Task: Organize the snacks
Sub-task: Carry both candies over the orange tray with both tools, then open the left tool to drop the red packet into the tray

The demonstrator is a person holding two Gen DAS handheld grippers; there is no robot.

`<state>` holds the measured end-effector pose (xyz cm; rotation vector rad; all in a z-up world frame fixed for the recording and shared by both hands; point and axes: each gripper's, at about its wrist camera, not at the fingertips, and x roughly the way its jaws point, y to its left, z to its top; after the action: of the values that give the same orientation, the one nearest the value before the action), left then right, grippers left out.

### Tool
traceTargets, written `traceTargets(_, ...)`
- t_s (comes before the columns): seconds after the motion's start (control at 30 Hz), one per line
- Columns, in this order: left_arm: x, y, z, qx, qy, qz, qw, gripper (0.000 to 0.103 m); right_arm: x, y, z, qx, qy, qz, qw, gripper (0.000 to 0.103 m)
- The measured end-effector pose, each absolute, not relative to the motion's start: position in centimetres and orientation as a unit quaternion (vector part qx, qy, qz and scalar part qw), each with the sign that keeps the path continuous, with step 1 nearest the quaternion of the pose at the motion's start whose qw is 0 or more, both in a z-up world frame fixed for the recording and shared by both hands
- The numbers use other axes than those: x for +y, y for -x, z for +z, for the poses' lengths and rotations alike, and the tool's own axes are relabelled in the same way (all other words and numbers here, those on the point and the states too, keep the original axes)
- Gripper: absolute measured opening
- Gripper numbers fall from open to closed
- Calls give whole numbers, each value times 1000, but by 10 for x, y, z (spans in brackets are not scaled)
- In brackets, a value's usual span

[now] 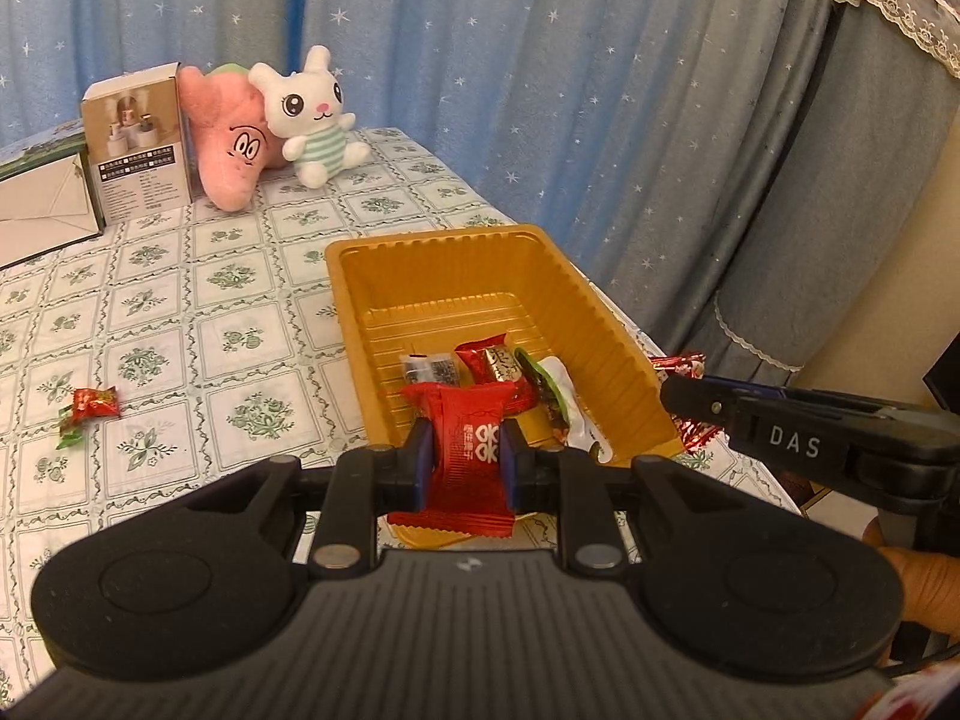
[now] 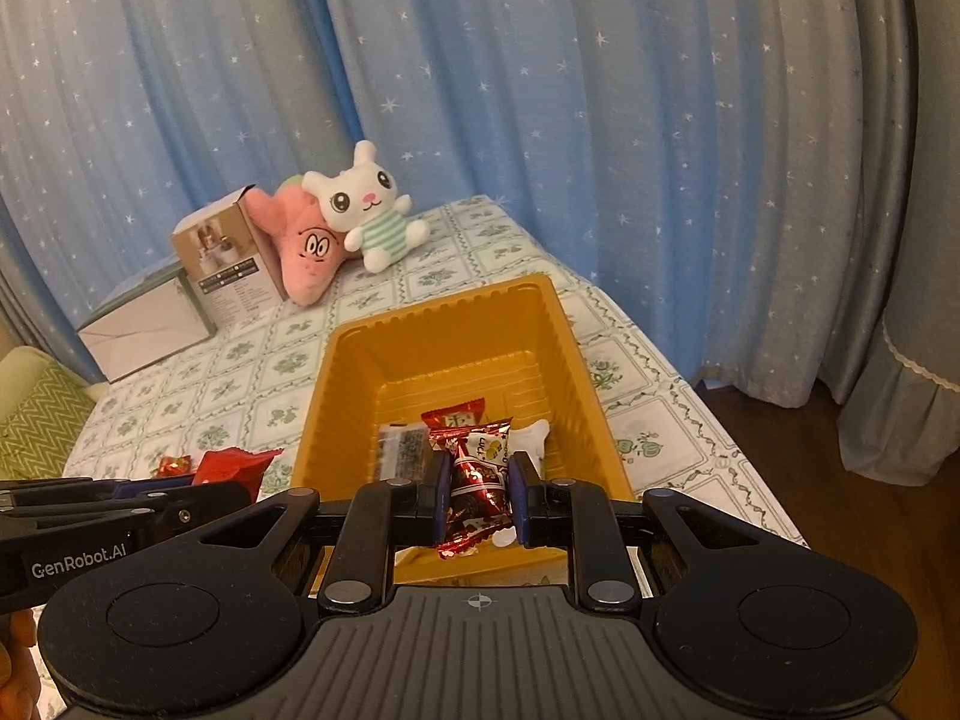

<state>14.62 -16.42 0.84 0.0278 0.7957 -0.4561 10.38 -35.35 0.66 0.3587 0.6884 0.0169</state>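
Observation:
A gold plastic tray [image 1: 354,312] [image 2: 336,372] stands on the table and holds several wrapped snacks [image 1: 492,363] [image 2: 408,447]. My left gripper [image 1: 465,459] is shut on a red snack packet [image 1: 462,474] at the tray's near edge. My right gripper [image 2: 480,495] is shut on a shiny red foil candy [image 2: 477,486] over the tray's near end. In the left wrist view the right gripper [image 1: 684,396] comes in from the right with its candy [image 1: 681,363]. In the right wrist view the left gripper [image 2: 198,495] shows at the left with the red packet [image 2: 231,468]. A red and green candy [image 1: 87,408] lies loose on the tablecloth.
At the back stand a product box [image 1: 141,144] [image 2: 231,258], a flat white box [image 1: 42,204] [image 2: 144,330], a pink plush [image 1: 231,138] [image 2: 306,255] and a white bunny plush [image 1: 312,114] [image 2: 372,213]. Blue curtains hang behind. The table edge [image 2: 744,438] runs along the right.

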Motion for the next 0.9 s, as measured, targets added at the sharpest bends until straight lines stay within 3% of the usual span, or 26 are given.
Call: traceTargets(0.9,-186,-180,-5,398,-20,-228,888,20,-367,-132,4,339,-181,8,923,21)
